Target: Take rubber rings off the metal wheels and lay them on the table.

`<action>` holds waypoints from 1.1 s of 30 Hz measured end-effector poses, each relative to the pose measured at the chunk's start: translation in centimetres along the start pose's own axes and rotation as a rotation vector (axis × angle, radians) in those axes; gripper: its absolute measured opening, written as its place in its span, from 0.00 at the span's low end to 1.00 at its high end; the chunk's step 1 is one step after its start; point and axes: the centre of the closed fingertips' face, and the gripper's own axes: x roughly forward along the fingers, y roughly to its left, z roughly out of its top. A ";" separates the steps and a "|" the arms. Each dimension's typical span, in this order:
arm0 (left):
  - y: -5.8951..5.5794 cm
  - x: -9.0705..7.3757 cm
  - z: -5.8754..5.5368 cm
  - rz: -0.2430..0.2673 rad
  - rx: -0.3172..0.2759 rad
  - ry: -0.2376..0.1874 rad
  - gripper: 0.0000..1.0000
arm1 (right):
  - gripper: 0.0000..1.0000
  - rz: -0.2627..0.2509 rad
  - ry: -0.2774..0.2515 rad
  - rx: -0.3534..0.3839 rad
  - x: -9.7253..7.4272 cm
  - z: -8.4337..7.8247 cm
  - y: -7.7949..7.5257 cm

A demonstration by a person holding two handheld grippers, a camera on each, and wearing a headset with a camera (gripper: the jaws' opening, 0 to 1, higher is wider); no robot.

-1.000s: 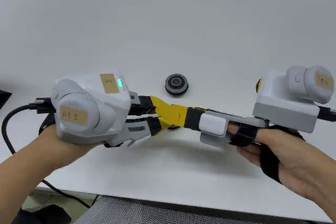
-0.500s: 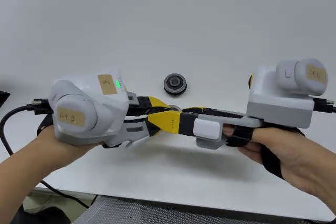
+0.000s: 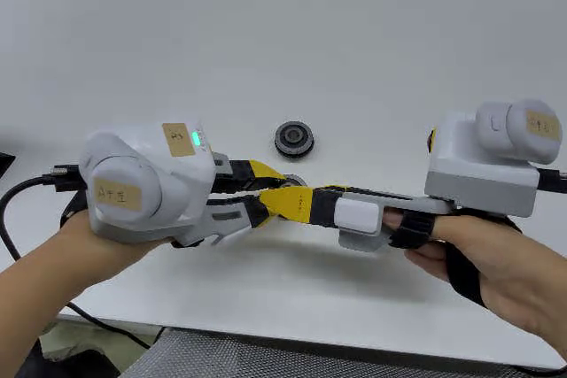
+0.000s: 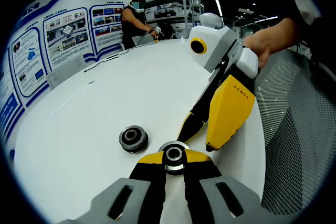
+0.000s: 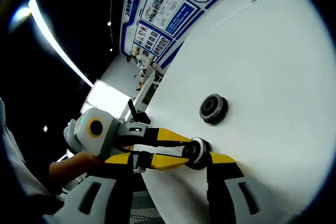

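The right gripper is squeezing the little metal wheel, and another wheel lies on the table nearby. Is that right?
Not quite. It is the left gripper that squeezes the little metal wheel; the left gripper view shows it between that gripper's own yellow-tipped jaws. The right gripper is open beside it. The other wheel does lie on the table nearby.

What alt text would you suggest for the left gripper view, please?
The left gripper clamps a metal wheel in its yellow fingers over a white table. The right gripper reaches in from the right, its fingers at that wheel. A second wheel lies on the table.
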 end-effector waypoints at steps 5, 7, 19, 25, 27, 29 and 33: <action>0.0 0.0 0.0 0.001 -0.002 0.000 0.11 | 0.58 -0.006 -0.009 0.007 0.0 0.0 0.0; 0.0 0.0 0.0 0.001 -0.002 -0.001 0.11 | 0.57 -0.006 -0.012 0.011 0.0 0.0 0.0; 0.0 0.0 0.0 0.002 -0.003 0.001 0.11 | 0.53 0.015 -0.044 0.093 -0.6 0.3 -0.3; 0.0 0.0 0.0 0.002 -0.004 0.000 0.11 | 0.44 0.011 -0.061 0.107 -0.7 0.5 -0.7; 0.0 0.0 0.0 0.002 -0.004 -0.001 0.11 | 0.42 0.001 -0.056 0.093 -0.6 0.4 -0.9; 0.0 0.0 0.0 0.002 -0.004 -0.001 0.11 | 0.39 -0.012 -0.058 0.102 -0.6 0.4 -1.3; 0.0 0.0 0.0 0.002 -0.003 -0.002 0.11 | 0.23 -0.050 -0.063 0.106 -0.7 0.4 -2.5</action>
